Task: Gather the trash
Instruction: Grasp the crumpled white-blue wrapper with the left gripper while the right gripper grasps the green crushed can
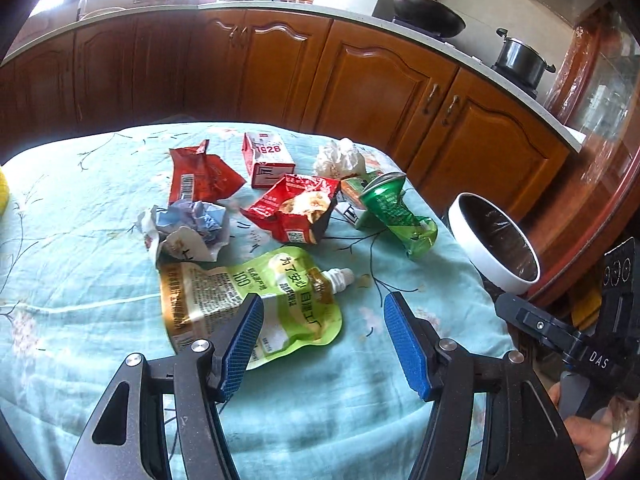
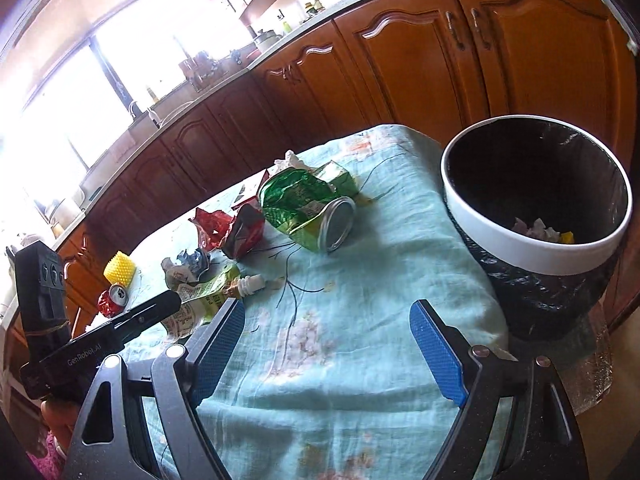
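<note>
Several pieces of rubbish lie scattered on the pale green flowered tablecloth [image 1: 100,208], so I hold both grippers open and empty above it. My left gripper [image 1: 324,332] hangs just over the flat green spouted drink pouch [image 1: 256,300], probably my next pick. My right gripper [image 2: 328,344] waits beside the white-rimmed black-lined bin [image 2: 532,252], which stands at the table's edge, close for dropping.
</note>
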A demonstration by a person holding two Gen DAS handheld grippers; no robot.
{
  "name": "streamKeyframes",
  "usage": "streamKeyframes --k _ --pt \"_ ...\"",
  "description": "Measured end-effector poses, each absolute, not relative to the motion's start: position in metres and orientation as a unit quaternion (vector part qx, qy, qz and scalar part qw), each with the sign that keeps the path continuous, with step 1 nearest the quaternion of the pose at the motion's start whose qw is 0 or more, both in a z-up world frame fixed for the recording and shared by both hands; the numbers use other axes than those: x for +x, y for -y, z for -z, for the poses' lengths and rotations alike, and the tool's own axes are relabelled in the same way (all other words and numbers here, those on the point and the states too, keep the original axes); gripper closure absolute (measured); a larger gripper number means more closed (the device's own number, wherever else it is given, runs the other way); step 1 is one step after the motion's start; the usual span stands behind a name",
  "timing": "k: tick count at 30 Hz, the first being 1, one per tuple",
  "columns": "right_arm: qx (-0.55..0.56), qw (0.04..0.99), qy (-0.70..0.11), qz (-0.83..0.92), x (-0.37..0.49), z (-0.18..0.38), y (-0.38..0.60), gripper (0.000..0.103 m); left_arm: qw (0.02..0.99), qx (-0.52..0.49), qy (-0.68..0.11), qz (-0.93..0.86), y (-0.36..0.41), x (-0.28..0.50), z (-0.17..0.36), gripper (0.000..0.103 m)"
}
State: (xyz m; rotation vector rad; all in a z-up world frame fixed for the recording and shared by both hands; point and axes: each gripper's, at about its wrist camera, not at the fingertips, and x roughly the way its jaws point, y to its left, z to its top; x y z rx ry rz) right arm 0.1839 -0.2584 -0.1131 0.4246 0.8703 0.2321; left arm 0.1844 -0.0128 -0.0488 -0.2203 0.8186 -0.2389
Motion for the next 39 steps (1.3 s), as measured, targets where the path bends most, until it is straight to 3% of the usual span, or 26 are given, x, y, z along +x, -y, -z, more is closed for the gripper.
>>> streamKeyframes --k 15,29,32,34,35,36,37,39 --pt "0.09 0.906 -0.394 -0.125 0.213 0.099 0.206 0.017 0.908 -0.129 -0.397 0.042 -0.046 0.19 0.039 0.041" --pt "-0.034 0.919 -0.374 -0.121 0.261 0.108 0.166 0.018 0.886 -0.136 -0.444 0.006 -0.075 0.26 0.061 0.042" --pt "-0.076 0.919 -0.373 -0.103 0.27 0.119 0.159 0.025 0.88 -0.14 -0.454 0.009 -0.077 0.273 0.072 0.043" --pt "-0.099 0.916 -0.377 -0.095 0.275 0.126 0.155 0.035 0.879 -0.14 -0.455 0.012 -0.076 0.281 0.079 0.049" --pt "-0.105 0.913 -0.381 -0.095 0.278 0.13 0.154 0.039 0.879 -0.139 -0.456 0.015 -0.075 0.284 0.082 0.057" --pt "-0.107 0.911 -0.387 -0.095 0.28 0.134 0.154 0.051 0.878 -0.138 -0.458 0.018 -0.074 0.286 0.084 0.067" --pt "-0.108 0.909 -0.392 -0.092 0.283 0.137 0.155 0.063 0.879 -0.135 -0.457 0.017 -0.073 0.287 0.085 0.067" --pt "-0.107 0.909 -0.394 -0.087 0.284 0.14 0.157 0.063 0.884 -0.128 -0.449 0.018 -0.071 0.288 0.084 0.077"
